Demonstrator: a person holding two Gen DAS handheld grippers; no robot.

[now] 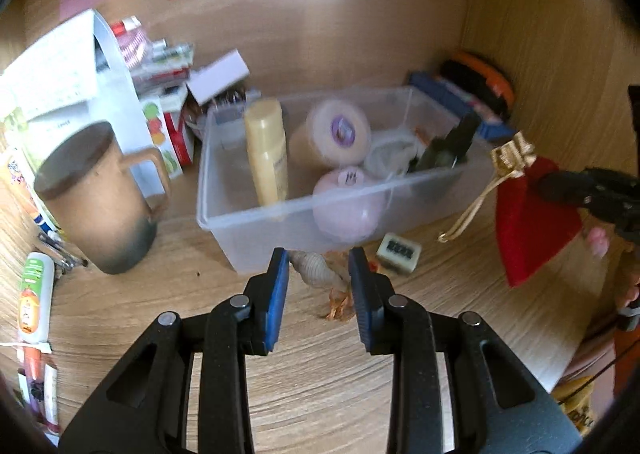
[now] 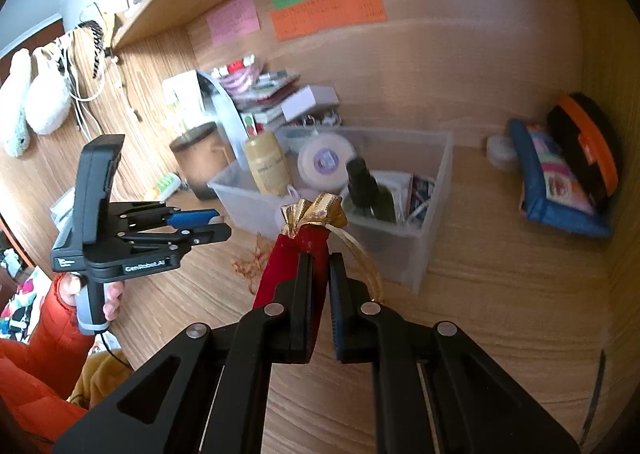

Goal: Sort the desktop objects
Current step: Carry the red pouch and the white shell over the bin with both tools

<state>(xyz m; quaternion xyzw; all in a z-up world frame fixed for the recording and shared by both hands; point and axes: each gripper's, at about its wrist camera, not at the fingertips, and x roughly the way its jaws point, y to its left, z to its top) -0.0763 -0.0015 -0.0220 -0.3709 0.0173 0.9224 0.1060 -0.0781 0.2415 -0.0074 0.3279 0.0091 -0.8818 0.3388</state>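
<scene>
Right gripper point(image 2: 320, 286) clamping a red velvet drawstring pouch with gold trim and gold cord point(image 2: 298, 250), jaws nearly closed on the fabric, carrying it raised off the desk, just near of and right of the clear plastic rectangular storage bin point(image 1: 256, 214). Pouch hanging at the right edge of the left wrist view point(image 1: 532, 214), not yet in the bin.

Left gripper point(image 1: 319, 258) standing open, gripping nothing, hovering over a pale spiral seashell point(image 1: 316, 270) lying on the wooden desktop point(image 1: 320, 374) just near of the bin wall. Contact with the shell not determinable.

Sorting judged partly complete. Already sitting in the bin: a yellow plastic bottle point(image 1: 267, 150) at the left, a round white tape-like roll with a purple core point(image 1: 338, 132) in the middle, a pink round container point(image 1: 346, 198) at the near wall, a dark green spray bottle point(image 1: 448, 146) at the right, plus crumpled white material behind.

Still lying outside: the shell, a small cream die-like block with dark markings point(image 1: 399, 253) right of it, orange-gold shreds point(image 1: 340, 304) near the left gripper.

Standing left of the bin: a brown lidded mug with handle point(image 1: 100, 194). Leaning in the far right corner: a blue patterned pouch point(image 2: 560, 182) and a black and orange case point(image 2: 588, 146).
</scene>
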